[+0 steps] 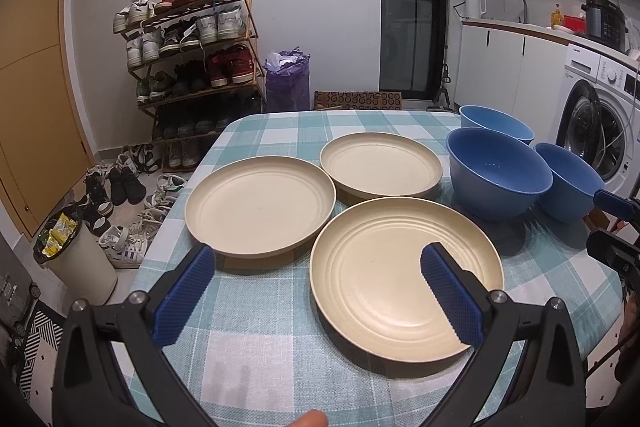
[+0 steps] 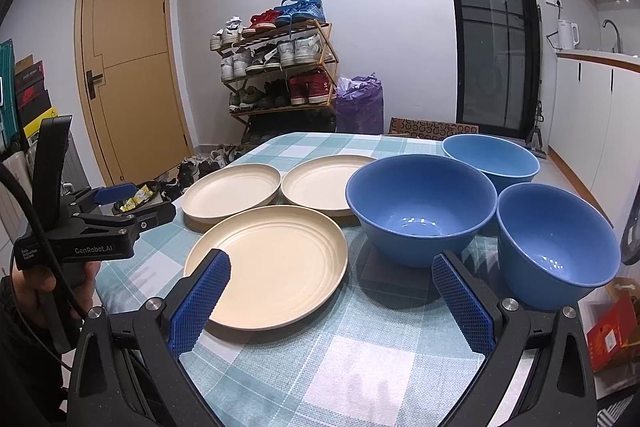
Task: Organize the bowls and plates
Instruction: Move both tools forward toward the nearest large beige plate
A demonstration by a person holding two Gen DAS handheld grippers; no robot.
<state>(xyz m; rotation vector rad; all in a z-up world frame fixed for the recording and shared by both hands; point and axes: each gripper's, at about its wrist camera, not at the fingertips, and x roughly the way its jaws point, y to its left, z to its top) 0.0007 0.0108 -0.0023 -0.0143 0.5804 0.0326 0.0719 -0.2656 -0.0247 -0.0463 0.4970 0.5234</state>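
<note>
Three cream plates lie apart on the checked tablecloth: a near plate [image 1: 404,279] [image 2: 268,267], a left plate [image 1: 260,205] [image 2: 232,193] and a far plate [image 1: 380,165] [image 2: 320,185]. Three blue bowls stand to their right: a middle bowl [image 1: 498,173] [image 2: 420,205], a far bowl [image 1: 496,125] [image 2: 492,157] and a right bowl [image 1: 568,183] [image 2: 556,247]. My left gripper [image 1: 318,293] is open and empty, hovering over the near plate's left rim. My right gripper [image 2: 332,299] is open and empty, between the near plate and the bowls.
The table [image 1: 260,347] has its left edge near a full shoe rack [image 1: 192,59], loose shoes and a bin [image 1: 76,255] on the floor. A washing machine [image 1: 600,123] and kitchen counter stand at the right. The left gripper's body [image 2: 92,223] shows at the right view's left.
</note>
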